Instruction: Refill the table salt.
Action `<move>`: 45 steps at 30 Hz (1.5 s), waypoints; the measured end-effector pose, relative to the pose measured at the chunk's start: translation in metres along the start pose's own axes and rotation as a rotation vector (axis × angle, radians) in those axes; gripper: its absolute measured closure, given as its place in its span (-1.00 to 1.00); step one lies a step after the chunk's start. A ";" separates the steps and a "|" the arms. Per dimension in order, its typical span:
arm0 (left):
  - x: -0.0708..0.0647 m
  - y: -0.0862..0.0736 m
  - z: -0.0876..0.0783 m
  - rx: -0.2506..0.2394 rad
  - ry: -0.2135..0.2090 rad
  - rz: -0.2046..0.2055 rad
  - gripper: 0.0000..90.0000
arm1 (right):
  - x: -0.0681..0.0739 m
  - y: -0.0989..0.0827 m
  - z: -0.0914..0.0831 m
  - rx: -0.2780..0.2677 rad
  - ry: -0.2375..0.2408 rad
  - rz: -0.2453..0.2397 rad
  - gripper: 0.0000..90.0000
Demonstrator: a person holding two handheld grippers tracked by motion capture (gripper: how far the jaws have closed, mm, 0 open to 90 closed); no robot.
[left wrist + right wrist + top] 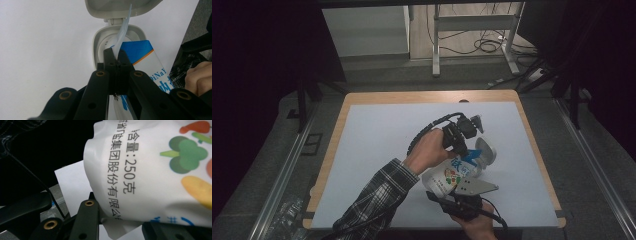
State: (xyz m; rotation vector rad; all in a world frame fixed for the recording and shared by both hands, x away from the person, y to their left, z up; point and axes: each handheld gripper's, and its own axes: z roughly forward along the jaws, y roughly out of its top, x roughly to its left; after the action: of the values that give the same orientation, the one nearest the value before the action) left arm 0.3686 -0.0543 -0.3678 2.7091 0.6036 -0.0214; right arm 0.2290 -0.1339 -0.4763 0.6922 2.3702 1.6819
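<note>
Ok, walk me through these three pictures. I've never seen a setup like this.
A person works at a white table with a hand-held gripper in each hand. One picture looks down from above; the other two come from cameras riding on the grippers, looking along their black jaws. The left gripper has its jaws shut on a thin blue-white seal strip at the mouth of a container whose grey flip lid stands open. The right gripper clamps the container's white printed body from the near side.

right claw (120, 225) tips hidden behind the pouch (155, 170).
</note>
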 end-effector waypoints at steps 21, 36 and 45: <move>0.001 0.001 0.002 0.005 -0.007 -0.002 0.99 | 0.000 0.000 -0.001 -0.003 -0.002 -0.005 0.63; 0.002 0.001 0.002 0.008 -0.008 -0.004 0.99 | 0.000 0.001 -0.001 -0.001 -0.003 -0.006 0.63; 0.001 0.002 0.003 0.009 -0.009 -0.003 0.99 | 0.000 0.001 -0.001 -0.001 -0.003 -0.005 0.63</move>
State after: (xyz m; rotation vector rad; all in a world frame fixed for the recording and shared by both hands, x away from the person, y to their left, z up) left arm 0.3709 -0.0563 -0.3695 2.7152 0.6063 -0.0373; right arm 0.2292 -0.1345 -0.4751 0.6877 2.3666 1.6787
